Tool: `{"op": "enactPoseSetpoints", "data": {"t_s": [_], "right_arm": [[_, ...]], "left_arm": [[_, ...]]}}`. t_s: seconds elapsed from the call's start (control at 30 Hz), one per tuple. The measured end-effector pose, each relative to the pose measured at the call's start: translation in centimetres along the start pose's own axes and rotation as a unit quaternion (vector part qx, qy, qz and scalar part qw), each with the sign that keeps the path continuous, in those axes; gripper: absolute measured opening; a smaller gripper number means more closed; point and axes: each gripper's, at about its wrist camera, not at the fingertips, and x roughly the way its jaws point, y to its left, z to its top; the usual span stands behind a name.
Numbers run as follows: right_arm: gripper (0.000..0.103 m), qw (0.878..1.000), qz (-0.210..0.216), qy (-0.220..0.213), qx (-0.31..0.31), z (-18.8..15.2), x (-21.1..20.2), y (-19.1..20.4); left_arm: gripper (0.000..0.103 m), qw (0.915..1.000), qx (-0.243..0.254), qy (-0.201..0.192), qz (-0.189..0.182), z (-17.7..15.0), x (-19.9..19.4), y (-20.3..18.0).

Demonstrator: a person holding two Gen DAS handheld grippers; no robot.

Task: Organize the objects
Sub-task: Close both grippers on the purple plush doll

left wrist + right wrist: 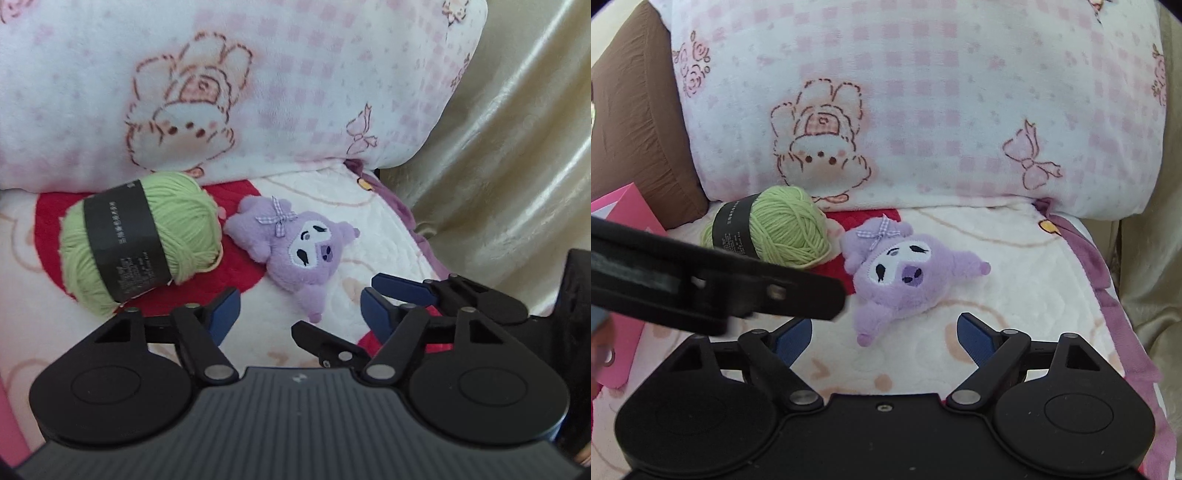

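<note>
Both claws are right up front here, black linkages with blue pads. Left claw (pixel 297 308) has its jaws apart with nothing between them, about a medium gap, just blanket showing through. Right claw (pixel 884 334) is spread wide, also holding nothing. From the left wrist view the right claw's blue tips poke in just to the right of the left one, so the two are close side by side; from the right wrist view, a blurry black arm of the left claw cuts across on the left. Plush (pixel 297 249), a little purple one with a gingham bow and a stitched white face, lies on its back on the blanket (pixel 1015 280), straight ahead of both claws and just beyond the pads, its lower foot nearly reaching the gap of the right claw. Yarn (pixel 138 238), a green ball with a black paper band, sits ahead and to the left of the claws, just beside the plush and maybe brushing it, can't really tell. Behind both, further out from the claws, a pillow (pixel 923 103) in pink check with a bunny print leans up. Off to the far left of the right claw there's a pink box (pixel 622 291) edge and a brown cushion (pixel 639 122); a cream curtain (pixel 517 147) hangs right of the left claw.
</note>
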Motion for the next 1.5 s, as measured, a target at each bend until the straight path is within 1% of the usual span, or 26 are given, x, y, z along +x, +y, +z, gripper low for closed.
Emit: {"op": "enactPoseSetpoints", "data": {"t_s": [0.03, 0.07, 0.1, 0.13, 0.17, 0.2, 0.23, 0.27, 0.3, 0.37, 0.43, 0.5, 0.57, 0.8, 0.93, 1.0, 1.1, 1.17, 1.27, 1.33, 1.4, 1.5], "right_arm": [[0.086, 1.000, 0.001, -0.001, -0.005, 0.0, 0.1, 0.1], [0.085, 1.000, 0.002, -0.001, -0.008, -0.1, 0.4, 0.1], [0.080, 1.000, 0.003, -0.001, -0.012, -0.1, 0.6, 0.2], [0.078, 1.000, 0.002, -0.001, -0.015, -0.2, 0.9, 0.1], [0.073, 1.000, 0.001, 0.000, -0.018, -0.2, 1.2, 0.1], [0.066, 1.000, 0.001, 0.003, -0.020, -0.3, 1.5, 0.0], [0.062, 1.000, -0.001, 0.005, -0.022, -0.4, 1.9, -0.1], [0.057, 1.000, -0.002, 0.006, -0.021, -0.5, 2.1, -0.3], [0.054, 1.000, -0.003, 0.010, -0.017, -0.6, 2.4, -0.5], [0.049, 1.000, 0.002, 0.010, -0.011, -0.6, 2.7, -0.9], [0.041, 1.000, 0.009, 0.010, -0.011, -0.7, 2.8, -1.1], [0.026, 1.000, 0.019, 0.007, -0.011, -0.7, 2.7, -1.1], [0.018, 1.000, 0.026, 0.006, -0.015, -0.5, 2.6, -0.9], [0.015, 0.999, 0.027, 0.014, -0.010, 0.0, 2.2, -0.7], [0.015, 0.998, 0.032, 0.021, -0.041, -0.2, 1.3, 0.1], [0.015, 0.998, 0.041, 0.028, -0.041, -0.3, 0.8, 0.3], [0.015, 0.997, 0.045, 0.046, -0.052, -0.2, -0.1, 0.9], [0.014, 0.996, 0.044, 0.059, -0.058, -0.4, -0.8, 1.2], [0.014, 0.994, 0.049, 0.084, -0.048, -0.5, -2.0, 1.1], [0.014, 0.993, 0.043, 0.102, -0.041, -0.7, -2.5, 0.7], [0.014, 0.993, 0.037, 0.106, -0.040, -0.8, -2.9, 0.4], [0.014, 0.992, 0.021, 0.122, -0.040, -1.0, -2.9, 0.1]], "left_arm": [[0.061, 1.0000, 0.001, 0.004, 0.002, -0.1, 0.6, -0.1], [0.056, 1.0000, -0.001, 0.007, 0.001, -0.2, 1.0, -0.1], [0.053, 0.9999, -0.006, 0.010, -0.002, -0.2, 1.5, 0.0], [0.052, 0.9999, -0.010, 0.009, -0.007, -0.3, 1.9, 0.0], [0.048, 0.9998, -0.013, 0.008, -0.013, -0.3, 2.2, 0.1], [0.044, 0.9997, -0.016, 0.007, -0.018, -0.4, 2.5, 0.2], [0.040, 0.9996, -0.018, 0.009, -0.019, -0.4, 2.8, 0.3], [0.034, 0.9996, -0.018, 0.013, -0.018, -0.4, 3.2, 0.4], [0.030, 0.9996, -0.017, 0.019, -0.011, -0.3, 3.5, 0.4], [0.029, 0.9995, -0.019, 0.020, -0.014, -0.4, 3.9, 0.6], [0.026, 0.9990, -0.031, 0.017, -0.025, -0.4, 4.0, 0.9], [0.023, 0.9985, -0.039, 0.015, -0.036, -0.3, 4.1, 1.0], [0.022, 0.9984, -0.038, 0.014, -0.041, -0.1, 4.3, 0.9], [0.018, 0.9976, -0.044, 0.011, -0.051, -0.1, 4.1, 0.8], [0.016, 0.9970, -0.046, 0.017, -0.060, -0.3, 3.3, 1.0], [0.016, 0.9968, -0.046, 0.020, -0.062, -0.7, 2.9, 1.1], [0.016, 0.9949, -0.057, 0.030, -0.077, -1.3, 2.3, 1.1], [0.016, 0.9924, -0.066, 0.044, -0.094, -1.7, 2.0, 1.1], [0.016, 0.9889, -0.073, 0.070, -0.109, -2.0, 2.0, 0.7], [0.017, 0.9869, -0.083, 0.072, -0.118, -2.1, 1.9, 0.6], [0.017, 0.9881, -0.082, 0.064, -0.113, -2.0, 1.6, 0.5], [0.020, 0.9926, -0.070, 0.049, -0.087, -1.4, 1.3, 0.7]]}}
